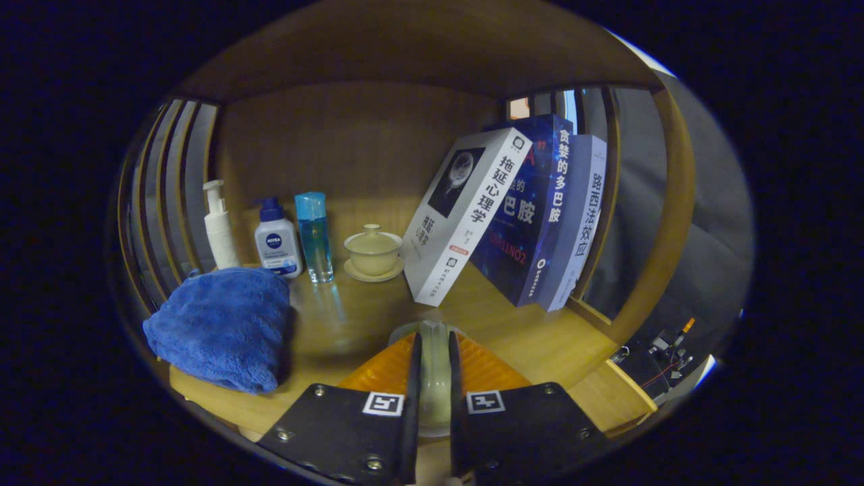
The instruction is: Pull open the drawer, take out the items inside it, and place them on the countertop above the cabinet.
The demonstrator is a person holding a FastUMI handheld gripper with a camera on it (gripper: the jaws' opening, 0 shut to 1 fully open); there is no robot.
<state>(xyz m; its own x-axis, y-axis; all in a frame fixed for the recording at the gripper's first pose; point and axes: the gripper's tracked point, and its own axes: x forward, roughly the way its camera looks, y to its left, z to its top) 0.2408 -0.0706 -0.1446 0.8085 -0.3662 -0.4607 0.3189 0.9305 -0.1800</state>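
Observation:
My gripper (433, 335) is shut on a pale, glazed round piece (433, 378), perhaps a small cup or dish, held edge-on between both fingers. It hangs just over the front of the wooden countertop (351, 317); I cannot tell whether it touches the wood. Beyond the fingers stands a cream lidded tea bowl on its saucer (372, 253). A folded blue towel (223, 324) lies on the countertop ahead and to the left of the fingers.
Along the back stand a white pump bottle (219, 229), a white bottle with a blue cap (277, 239) and a clear blue bottle (315, 236). Three books (533, 216) lean right against slatted side rails (611, 223). Bare wood lies just ahead of the fingers.

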